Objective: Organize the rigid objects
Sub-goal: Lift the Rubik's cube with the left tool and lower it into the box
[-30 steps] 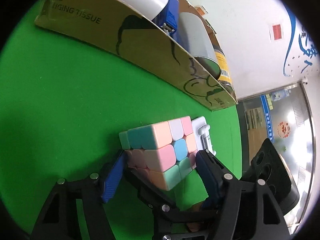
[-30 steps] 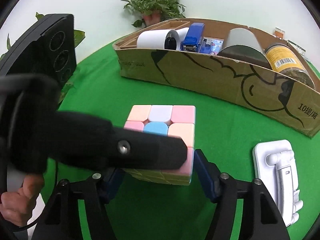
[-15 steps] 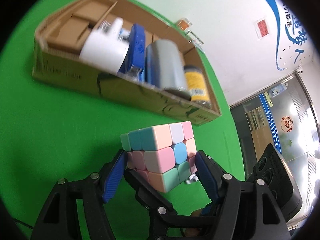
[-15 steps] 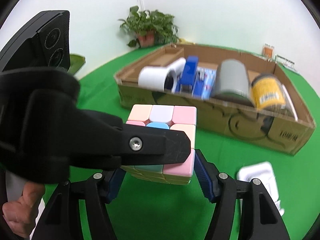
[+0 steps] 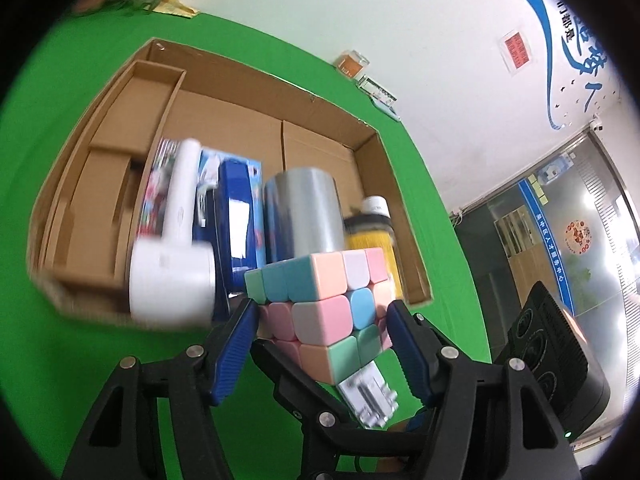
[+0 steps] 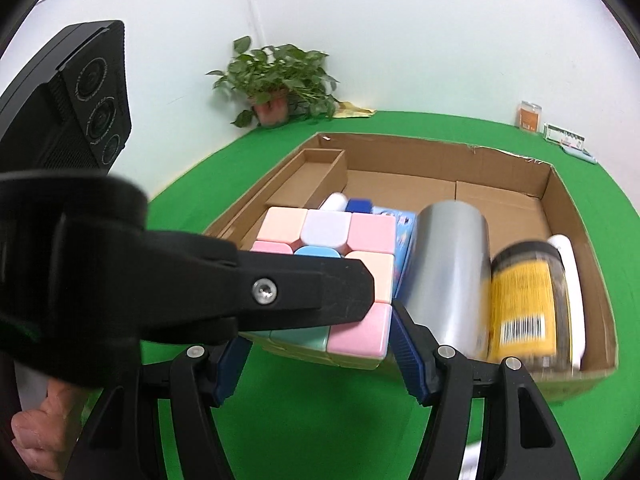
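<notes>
Both grippers are shut on a pastel puzzle cube (image 5: 326, 312), which also shows in the right wrist view (image 6: 340, 248). It is held in the air above the near wall of a cardboard box (image 5: 224, 76). My left gripper (image 5: 322, 340) grips two sides of the cube. My right gripper (image 6: 320, 344) grips the other two sides, and the left gripper's finger crosses in front of the cube there. The box (image 6: 440, 156) holds a white handheld device (image 5: 176, 264), a blue stapler (image 5: 238, 216), a grey cylinder (image 6: 448, 268) and a yellow jar (image 6: 528, 304).
A white phone stand (image 5: 370, 392) lies on the green cloth below the cube. A potted plant (image 6: 280, 84) stands at the back by the wall. Small items (image 6: 530, 116) sit at the far table edge. The back half of the box floor (image 6: 400, 188) is bare.
Both grippers have lifted the cube off the cloth and carried it forward, toward and above the box. The view now looks down into the box.
</notes>
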A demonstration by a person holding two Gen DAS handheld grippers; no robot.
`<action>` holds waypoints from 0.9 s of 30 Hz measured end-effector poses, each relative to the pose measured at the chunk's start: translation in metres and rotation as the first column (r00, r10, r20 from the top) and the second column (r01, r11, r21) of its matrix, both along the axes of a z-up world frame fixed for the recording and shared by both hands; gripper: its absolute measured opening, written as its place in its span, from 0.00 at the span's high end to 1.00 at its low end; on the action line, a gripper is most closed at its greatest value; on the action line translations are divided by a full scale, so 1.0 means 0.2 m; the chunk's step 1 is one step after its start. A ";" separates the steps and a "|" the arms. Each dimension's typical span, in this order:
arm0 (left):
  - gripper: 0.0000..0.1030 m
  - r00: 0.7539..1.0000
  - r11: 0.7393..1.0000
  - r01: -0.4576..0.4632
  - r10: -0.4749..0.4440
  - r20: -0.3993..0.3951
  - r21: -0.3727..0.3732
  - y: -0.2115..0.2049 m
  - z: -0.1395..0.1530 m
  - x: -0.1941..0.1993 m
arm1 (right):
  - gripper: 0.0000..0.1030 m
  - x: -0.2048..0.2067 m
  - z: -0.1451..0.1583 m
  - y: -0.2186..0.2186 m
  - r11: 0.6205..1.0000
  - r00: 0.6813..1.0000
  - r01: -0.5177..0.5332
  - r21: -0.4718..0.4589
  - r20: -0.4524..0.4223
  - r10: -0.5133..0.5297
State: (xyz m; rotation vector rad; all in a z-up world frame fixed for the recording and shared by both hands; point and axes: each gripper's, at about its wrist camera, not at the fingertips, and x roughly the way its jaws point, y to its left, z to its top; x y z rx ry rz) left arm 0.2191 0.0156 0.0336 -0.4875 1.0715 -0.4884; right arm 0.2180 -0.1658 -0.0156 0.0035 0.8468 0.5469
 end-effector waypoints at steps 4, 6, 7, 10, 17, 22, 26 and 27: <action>0.48 0.999 1.000 0.017 -0.016 -0.028 0.026 0.00 -0.01 0.17 | 0.39 0.17 -0.05 0.00 1.000 0.998 0.031 0.000 -0.062 -0.031; 0.49 0.999 0.999 0.033 -0.032 -0.041 0.032 0.00 -0.02 0.24 | 0.39 0.23 -0.08 -0.01 0.999 0.995 0.044 -0.003 -0.089 -0.044; 0.49 0.998 0.999 0.037 -0.035 -0.047 0.037 0.00 -0.03 0.27 | 0.39 0.27 -0.10 -0.01 0.999 0.993 0.052 -0.002 -0.102 -0.052; 0.49 0.998 0.998 0.035 -0.032 -0.062 0.045 -0.01 -0.07 0.33 | 0.39 0.35 -0.12 0.02 0.998 0.988 0.066 0.010 -0.141 -0.064; 0.49 0.998 0.998 0.045 -0.043 -0.034 0.036 0.00 -0.06 0.36 | 0.34 0.46 -0.10 0.06 0.998 0.988 0.057 0.015 -0.146 -0.054; 0.49 0.999 0.997 0.025 -0.028 0.032 0.074 0.00 -0.02 0.29 | 0.17 0.35 -0.02 0.03 0.997 0.995 0.078 -0.013 -0.056 -0.079; 0.43 0.980 0.989 -0.044 0.014 0.198 0.144 0.00 0.10 0.12 | 0.11 0.23 0.09 -0.04 0.993 0.994 0.110 -0.048 0.011 -0.110; 0.40 0.971 0.985 -0.059 0.019 0.238 0.163 0.00 0.12 0.09 | 0.10 0.21 0.10 -0.04 0.991 0.992 0.122 -0.061 0.024 -0.121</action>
